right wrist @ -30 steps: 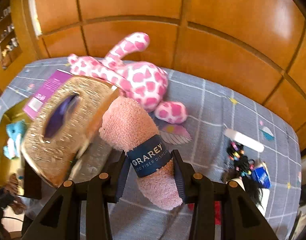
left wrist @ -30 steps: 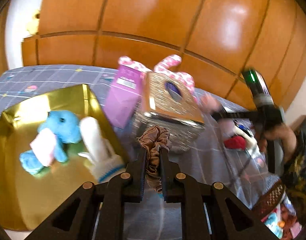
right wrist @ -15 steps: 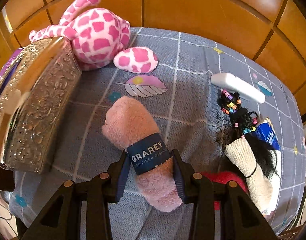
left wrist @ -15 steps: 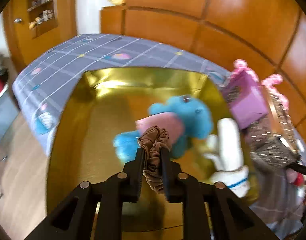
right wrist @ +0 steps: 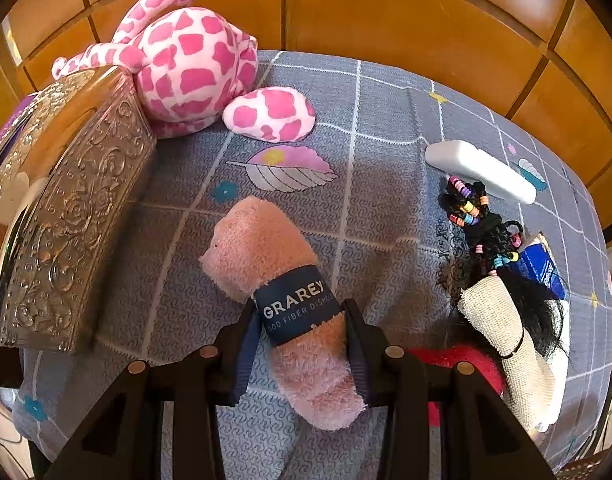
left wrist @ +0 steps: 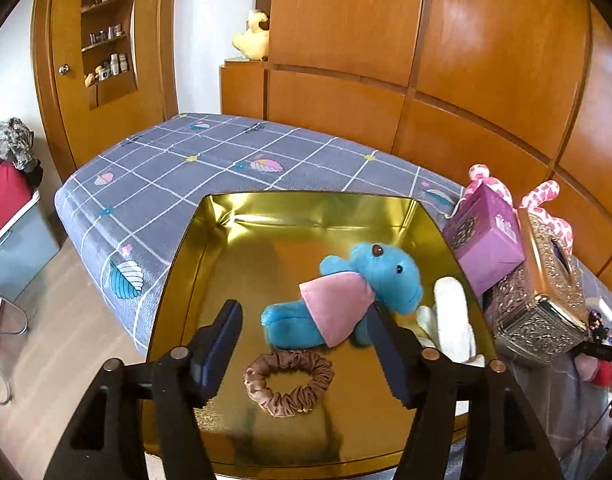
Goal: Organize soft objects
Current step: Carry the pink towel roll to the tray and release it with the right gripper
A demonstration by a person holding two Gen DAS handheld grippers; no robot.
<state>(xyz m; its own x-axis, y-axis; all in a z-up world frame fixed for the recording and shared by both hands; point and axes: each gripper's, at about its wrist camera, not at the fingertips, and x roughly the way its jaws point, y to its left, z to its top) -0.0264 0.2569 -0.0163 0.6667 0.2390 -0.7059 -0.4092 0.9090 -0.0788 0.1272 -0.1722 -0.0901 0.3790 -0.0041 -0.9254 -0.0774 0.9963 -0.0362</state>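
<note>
The left gripper (left wrist: 306, 344) was positioned above the gold tray (left wrist: 194, 264) with its jaws spread wide and nothing held between them. A brown scrunchie (left wrist: 289, 383) lay flat on the tray floor below the gap, clear of both fingers. Just beyond the scrunchie, a blue stuffed toy (left wrist: 346, 300) in a pink shirt lay on its side in the tray, and a white rolled cloth (left wrist: 452, 320) rested against the tray's right wall. The tray sat on a bed with a grey checked bedspread (left wrist: 166, 168). To the right of the tray stood a purple box (left wrist: 486, 248), and beside that an embossed silver tissue box (left wrist: 542, 300). The right gripper (right wrist: 302, 340) had its jaws closed on a pink rolled towel (right wrist: 266, 248), gripping it at the dark blue paper band (right wrist: 300, 306) marked "GRAREY". The towel projected forward over the bedspread; contact with the fabric could not be determined. The silver tissue box stood to the left, with a pink-and-white spotted plush toy (right wrist: 194, 60) behind it. To the right lay a white case (right wrist: 480, 170), a cluster of black hair ties with coloured beads (right wrist: 472, 208), and a beige knitted item (right wrist: 502, 328).
</note>
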